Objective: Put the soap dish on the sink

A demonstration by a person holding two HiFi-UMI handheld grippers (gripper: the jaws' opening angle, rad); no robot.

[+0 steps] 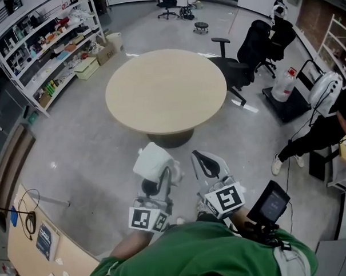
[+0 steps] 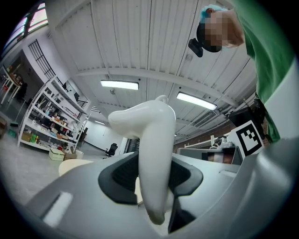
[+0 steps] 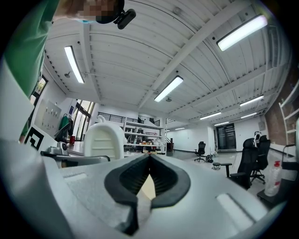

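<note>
My left gripper (image 1: 162, 176) is shut on the white soap dish (image 1: 153, 160), which it holds up in front of the person's green-clad body. In the left gripper view the soap dish (image 2: 153, 140) stands edge-on between the dark pads (image 2: 122, 175), its curved top rising above them. The right gripper (image 1: 206, 163) hangs beside it, shut, with nothing between its fingers. In the right gripper view the right gripper (image 3: 149, 164) has its pads meeting at the tips, and the ribbed soap dish (image 3: 103, 140) shows to the left. No sink is in view.
A round beige table (image 1: 166, 89) stands just ahead on the grey floor. Black office chairs (image 1: 247, 60) are at its right, and stocked shelving (image 1: 46, 48) at the far left. A person (image 1: 324, 125) stands at the right edge. A wooden desk corner (image 1: 35, 249) lies at the bottom left.
</note>
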